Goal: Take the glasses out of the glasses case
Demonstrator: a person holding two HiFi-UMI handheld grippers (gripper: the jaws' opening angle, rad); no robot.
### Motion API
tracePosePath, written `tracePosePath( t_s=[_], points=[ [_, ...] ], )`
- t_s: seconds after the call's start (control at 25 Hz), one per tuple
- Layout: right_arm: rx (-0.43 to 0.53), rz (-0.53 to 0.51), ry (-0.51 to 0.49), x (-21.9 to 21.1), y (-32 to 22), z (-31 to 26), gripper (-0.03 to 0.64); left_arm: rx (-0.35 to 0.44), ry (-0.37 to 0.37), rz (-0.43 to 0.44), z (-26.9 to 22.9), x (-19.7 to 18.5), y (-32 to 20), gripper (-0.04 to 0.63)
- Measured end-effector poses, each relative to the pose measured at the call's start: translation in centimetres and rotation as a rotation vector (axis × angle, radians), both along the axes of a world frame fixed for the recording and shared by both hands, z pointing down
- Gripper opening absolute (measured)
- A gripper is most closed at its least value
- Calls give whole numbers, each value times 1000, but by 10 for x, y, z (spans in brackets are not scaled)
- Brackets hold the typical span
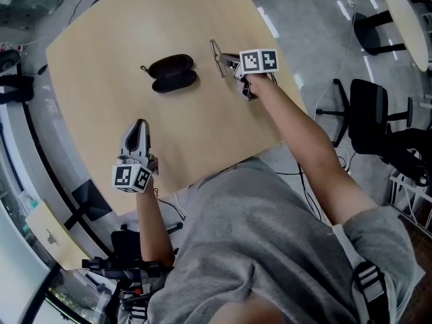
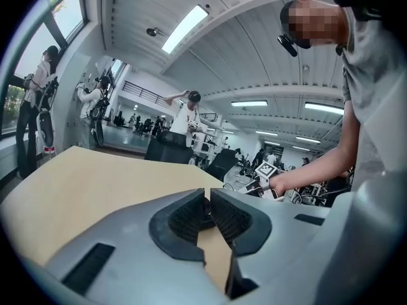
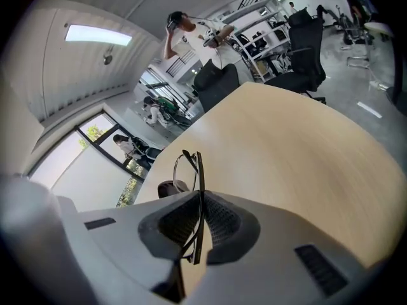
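Two grippers hover over the bench [image 1: 101, 59]: the right gripper [image 1: 231, 63], just right of the open glasses case [image 1: 173, 73], clamps its jaws on the glasses [image 3: 199, 183]; the left gripper [image 1: 140, 124], below the case, keeps its jaws clenched, empty.

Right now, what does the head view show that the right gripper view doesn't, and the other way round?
Only the head view shows the left gripper over the table's near edge, and the person's grey shirt. Only the right gripper view shows, close up, the right gripper with its jaws pressed on the folded glasses, plus people by far windows. Both show the wooden table, the glasses and the dark glasses case, though the gripper view catches just a sliver of it.
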State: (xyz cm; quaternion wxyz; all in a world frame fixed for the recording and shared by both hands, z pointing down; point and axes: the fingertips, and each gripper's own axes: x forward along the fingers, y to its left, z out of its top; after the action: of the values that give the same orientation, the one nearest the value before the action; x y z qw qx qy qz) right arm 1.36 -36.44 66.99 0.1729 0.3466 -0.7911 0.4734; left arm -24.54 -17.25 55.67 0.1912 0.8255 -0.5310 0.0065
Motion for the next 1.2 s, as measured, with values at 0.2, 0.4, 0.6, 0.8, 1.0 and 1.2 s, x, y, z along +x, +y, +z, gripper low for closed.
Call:
tracePosePath(
  t_s=[0.2,0.4,0.6,0.8,1.0,1.2],
  points=[
    [-61,33,12,10,4,20,26,-12,9,-14,0,0,12,6],
    [-94,50,64,42,3,31,26,-10,22,-6,-5,17,9,6],
    [-127,13,159,31,5,48,26,-15,37,-41,-10,3,10,6],
    [-102,-48,269,31,19,66,26,-4,46,-58,-6,-4,25,6],
    [-41,-81,333,27,28,70,28,10,40,-83,-6,-18,47,6],
    [31,-88,424,41,32,66,41,25,31,-110,-15,-22,65,6]
  ],
)
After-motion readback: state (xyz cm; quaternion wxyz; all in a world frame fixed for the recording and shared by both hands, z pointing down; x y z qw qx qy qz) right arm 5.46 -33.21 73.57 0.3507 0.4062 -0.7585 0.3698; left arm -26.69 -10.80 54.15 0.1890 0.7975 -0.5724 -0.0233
